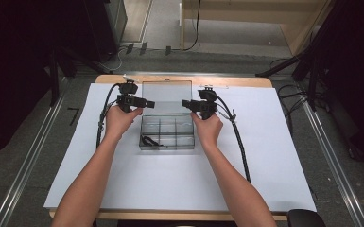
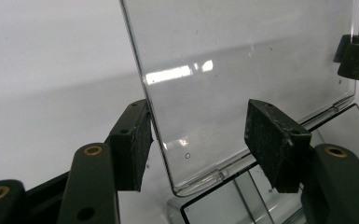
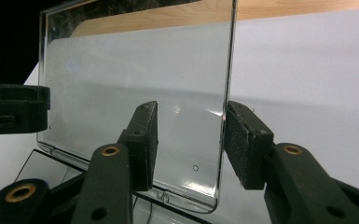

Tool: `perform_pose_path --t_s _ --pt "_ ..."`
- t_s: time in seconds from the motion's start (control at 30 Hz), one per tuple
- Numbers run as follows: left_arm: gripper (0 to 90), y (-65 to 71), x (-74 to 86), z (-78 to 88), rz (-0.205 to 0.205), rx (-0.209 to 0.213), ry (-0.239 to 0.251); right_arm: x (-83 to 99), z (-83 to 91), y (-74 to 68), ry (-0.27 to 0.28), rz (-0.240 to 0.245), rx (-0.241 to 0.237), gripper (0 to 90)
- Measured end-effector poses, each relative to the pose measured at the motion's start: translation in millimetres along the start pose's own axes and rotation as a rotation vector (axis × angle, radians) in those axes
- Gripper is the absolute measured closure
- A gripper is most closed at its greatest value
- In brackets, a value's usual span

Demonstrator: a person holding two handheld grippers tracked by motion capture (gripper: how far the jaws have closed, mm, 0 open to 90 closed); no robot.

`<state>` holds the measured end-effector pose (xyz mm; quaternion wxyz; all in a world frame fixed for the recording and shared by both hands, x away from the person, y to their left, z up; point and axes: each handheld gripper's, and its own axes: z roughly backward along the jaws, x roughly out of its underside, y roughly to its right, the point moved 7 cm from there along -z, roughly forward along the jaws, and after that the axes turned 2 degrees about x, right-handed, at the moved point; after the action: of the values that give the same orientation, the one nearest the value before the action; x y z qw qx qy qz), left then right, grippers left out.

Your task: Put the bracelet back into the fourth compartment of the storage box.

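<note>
We hold the left hand-held gripper [image 1: 146, 102] at the left edge of the clear lid [image 1: 167, 91]. In the left gripper view its jaws stand apart with the lid's edge between them. One pad [image 2: 137, 142] sits right at that edge, but we cannot tell if it touches. The other pad is well off the plastic, so nothing is pinched.

We hold the right hand-held gripper [image 1: 186, 102] at the lid's right edge. In the right gripper view its jaws stand on both sides of that edge. The right pad [image 3: 240, 140] looks to be at the edge, and the left pad stands away from it. This hand-held gripper is open too.

The lid stands up from the back of a clear box [image 1: 167, 132]. The box sits on white paper [image 1: 264, 156] in the middle of the table [image 1: 246, 81]. There is lots of bare paper to the left, to the right and in front of the box. Behind the lid is only a thin strip of paper and wood before the table ends.

The high view shows both hands, the cables [image 1: 240, 142] and the whole box. The box has small rooms inside, and a small dark thing [image 1: 149, 141] lies in the front left one. The gripper views show the lid up close. It is see-through and shiny, with round corners, a few specks, and a thin hinge [image 3: 163, 196] along the bottom. Each gripper view also shows the other hand-held gripper at the far side of the lid.
</note>
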<state>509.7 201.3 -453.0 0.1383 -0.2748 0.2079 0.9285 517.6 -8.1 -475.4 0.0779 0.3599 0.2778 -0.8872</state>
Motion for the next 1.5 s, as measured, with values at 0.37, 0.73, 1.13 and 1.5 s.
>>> perform_pose_path --t_s 0.37,0.73,1.13,1.5 --pt "44.4 4.5 2.9 9.9 -0.028 0.004 0.039 -1.4 9.6 -4.9 -0.001 0.072 0.010 60.2" --pt "48.2 8.3 7.1 18.1 -0.049 0.003 0.067 -0.3 17.1 -8.4 -0.011 0.148 0.030 63.7" --pt "52.8 9.0 10.1 24.6 -0.070 0.007 0.074 0.0 21.0 -10.5 -0.018 0.168 0.028 65.5" --pt "56.1 9.2 10.9 27.8 -0.091 0.002 0.077 0.3 24.3 -12.1 -0.026 0.184 0.023 65.5"
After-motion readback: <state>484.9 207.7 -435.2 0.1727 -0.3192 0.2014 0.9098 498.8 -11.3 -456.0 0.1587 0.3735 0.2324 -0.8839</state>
